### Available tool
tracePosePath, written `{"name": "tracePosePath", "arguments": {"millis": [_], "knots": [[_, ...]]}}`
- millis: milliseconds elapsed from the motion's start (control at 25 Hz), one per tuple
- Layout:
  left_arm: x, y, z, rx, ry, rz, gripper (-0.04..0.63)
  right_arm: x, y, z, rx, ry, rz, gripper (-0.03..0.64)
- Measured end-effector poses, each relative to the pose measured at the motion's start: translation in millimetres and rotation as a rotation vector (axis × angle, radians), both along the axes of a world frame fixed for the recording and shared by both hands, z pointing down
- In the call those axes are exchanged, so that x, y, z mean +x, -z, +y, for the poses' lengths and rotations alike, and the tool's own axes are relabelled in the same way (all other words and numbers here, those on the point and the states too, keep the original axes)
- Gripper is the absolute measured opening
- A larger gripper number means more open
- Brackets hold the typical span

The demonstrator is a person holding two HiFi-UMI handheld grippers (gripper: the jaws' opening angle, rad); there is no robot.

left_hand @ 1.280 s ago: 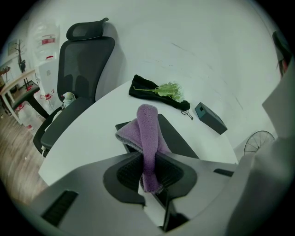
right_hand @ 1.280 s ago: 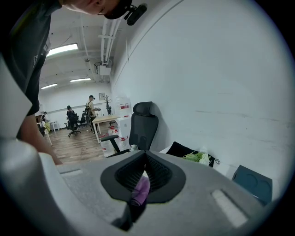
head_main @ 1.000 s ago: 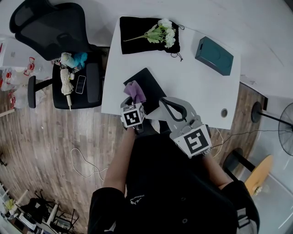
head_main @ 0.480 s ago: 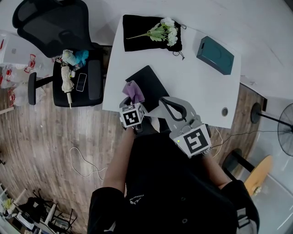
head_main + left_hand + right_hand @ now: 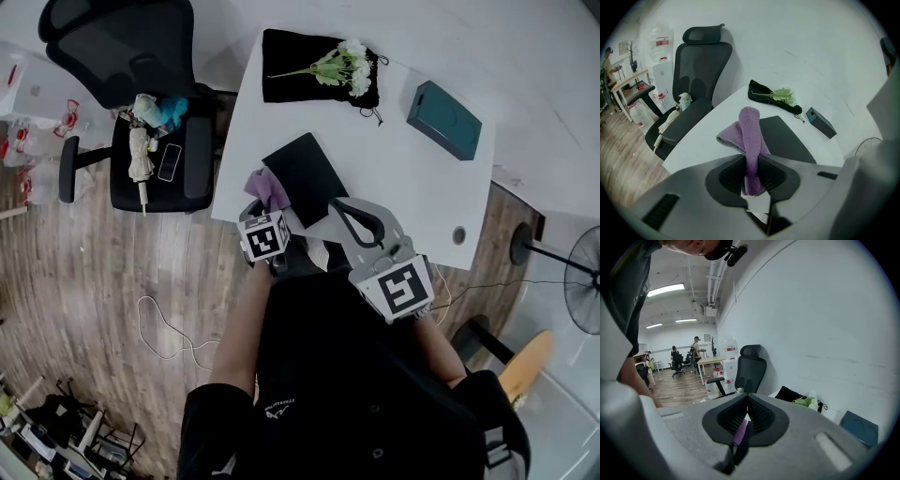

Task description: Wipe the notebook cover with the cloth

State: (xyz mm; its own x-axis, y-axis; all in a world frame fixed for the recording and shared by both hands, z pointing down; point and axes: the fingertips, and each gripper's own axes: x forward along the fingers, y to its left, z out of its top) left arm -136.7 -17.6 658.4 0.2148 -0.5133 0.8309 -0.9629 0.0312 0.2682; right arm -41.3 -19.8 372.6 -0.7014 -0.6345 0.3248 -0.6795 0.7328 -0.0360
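Note:
A black notebook lies on the white table near its front left corner; it also shows as the notebook in the left gripper view. My left gripper is shut on a purple cloth, which stands folded between the jaws as the cloth and hangs at the notebook's near left edge. My right gripper hovers just right of the notebook over the table's front edge, its jaws pressed together with nothing held.
A black pouch bearing a white flower sprig lies at the table's back. A teal box sits back right. A black office chair loaded with small items stands left of the table.
The left gripper and cloth have slid from over the notebook's cover towards its near left edge. The right gripper has stayed where it was.

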Motion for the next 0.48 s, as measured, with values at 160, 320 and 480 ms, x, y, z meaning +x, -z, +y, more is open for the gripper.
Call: {"name": "tracePosePath", "arguments": {"millis": [160,320,480], "knots": [[-8,6,6,0.0,0.039,-0.008,0.067,4,0,-4,-0.002,0.02,-0.01,0.005],[-8,15,10,0.007,0.075,-0.018,0.067,13,0,-7,-0.005,0.055,-0.017,0.005],[4,29,13,0.026,0.105,-0.014,0.067,27,2,-7,-0.008,0.086,-0.03,0.005]]}}
